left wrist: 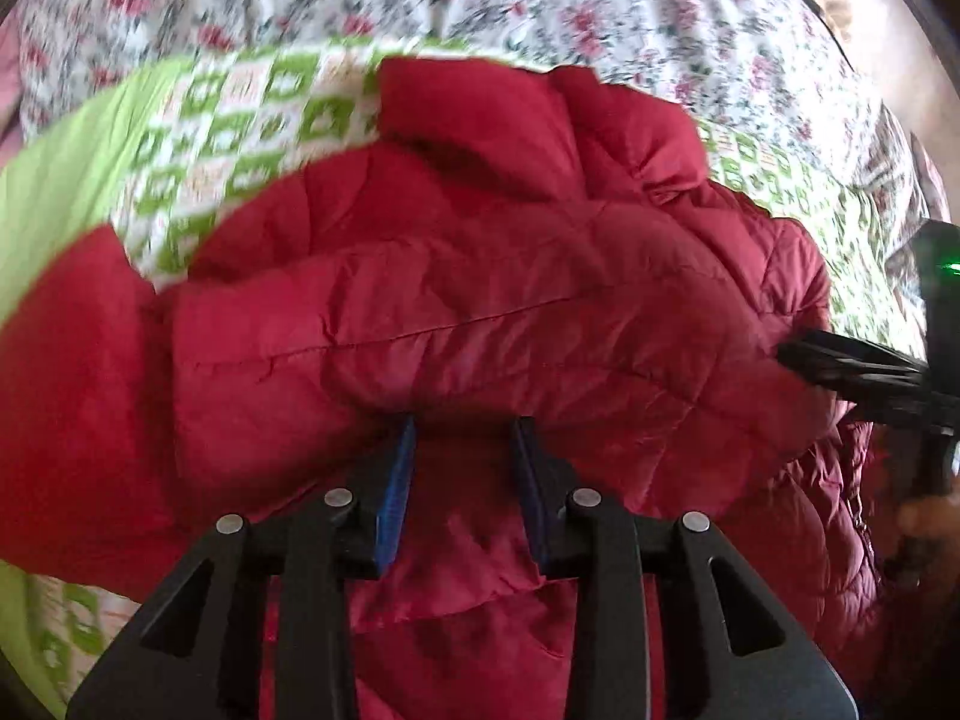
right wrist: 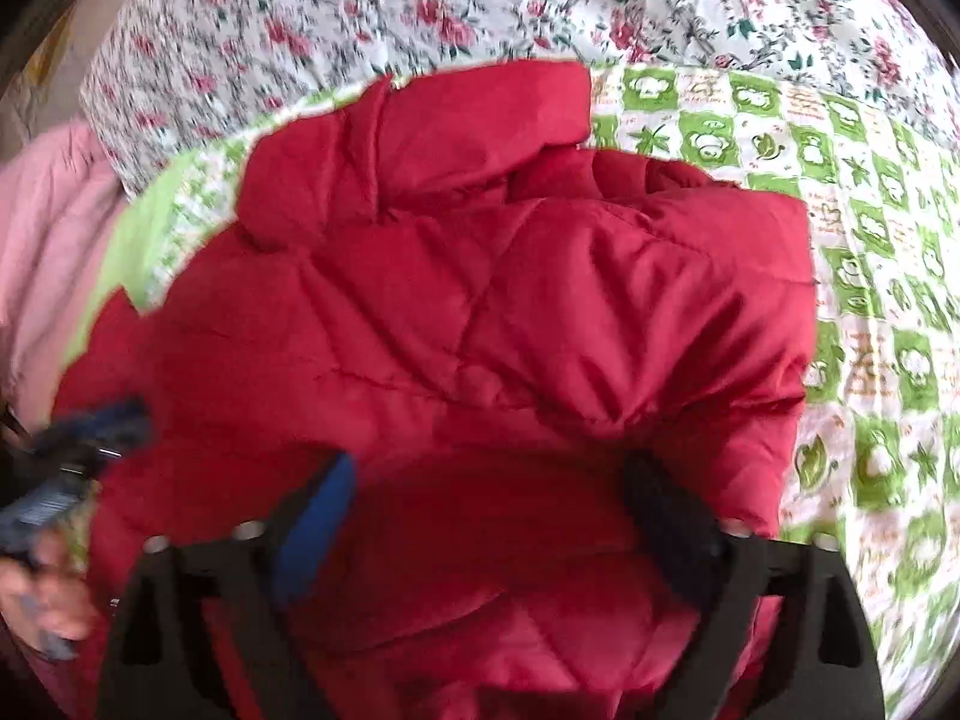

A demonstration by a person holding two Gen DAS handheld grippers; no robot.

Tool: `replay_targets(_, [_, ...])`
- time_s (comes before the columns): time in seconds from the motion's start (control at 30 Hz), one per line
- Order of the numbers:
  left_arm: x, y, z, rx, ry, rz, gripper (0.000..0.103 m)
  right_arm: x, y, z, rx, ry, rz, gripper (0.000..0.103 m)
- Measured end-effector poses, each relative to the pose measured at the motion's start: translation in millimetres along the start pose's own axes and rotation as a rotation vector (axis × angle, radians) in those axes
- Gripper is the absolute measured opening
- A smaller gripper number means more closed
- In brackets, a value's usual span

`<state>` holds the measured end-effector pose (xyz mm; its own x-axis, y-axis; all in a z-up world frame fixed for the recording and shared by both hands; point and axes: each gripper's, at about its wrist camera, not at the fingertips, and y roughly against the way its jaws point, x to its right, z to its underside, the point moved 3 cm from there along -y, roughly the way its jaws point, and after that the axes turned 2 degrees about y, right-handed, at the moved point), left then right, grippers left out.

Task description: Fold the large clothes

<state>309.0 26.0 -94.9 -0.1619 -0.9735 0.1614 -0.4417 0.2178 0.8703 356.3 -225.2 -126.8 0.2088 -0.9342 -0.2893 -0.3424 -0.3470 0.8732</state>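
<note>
I'm holding up a puffy red quilted jacket (left wrist: 480, 300) over the bed, above a green checked blanket (left wrist: 240, 114) and a floral sheet (left wrist: 660, 12). My left tool (left wrist: 465, 438) is pinching a thick fold of it, fingers only part closed around the padding. My right tool (right wrist: 498, 480) is sitting wider, with fabric bulging between; I can't tell if it's really gripping. I'm worrying the slick, springy padding is going to squirt out on that side and dump the fold crooked.
</note>
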Motion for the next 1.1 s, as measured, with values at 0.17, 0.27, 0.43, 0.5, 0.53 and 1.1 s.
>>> replay_targets(0.17, [-1, -4, 4, -0.009, 0.000, 0.005, 0.031, -12, 35, 1, 0.119, 0.042, 0.093, 0.097])
replay_targets(0.27, [-1, -6, 5, -0.002, -0.005, -0.001, 0.031, -15, 21, 2, 0.081, 0.076, 0.141, 0.097])
replay_targets(0.43, [-5, -15, 7, -0.001, 0.001, 0.027, 0.031, -3, -31, 11, -0.057, 0.061, 0.168, 0.103])
replay_targets(0.5, [-7, -16, 7, 0.001, 0.010, 0.039, 0.031, -6, -34, 8, -0.068, 0.064, 0.191, 0.103])
replay_targets(0.53, [-7, -16, 6, 0.001, 0.012, 0.042, 0.031, -7, -34, 7, -0.070, 0.065, 0.196, 0.103])
replay_targets(1.1, [-34, 54, 26, 0.080, 0.020, 0.021, 0.054, -7, -11, 13, 0.007, 0.072, 0.149, 0.103])
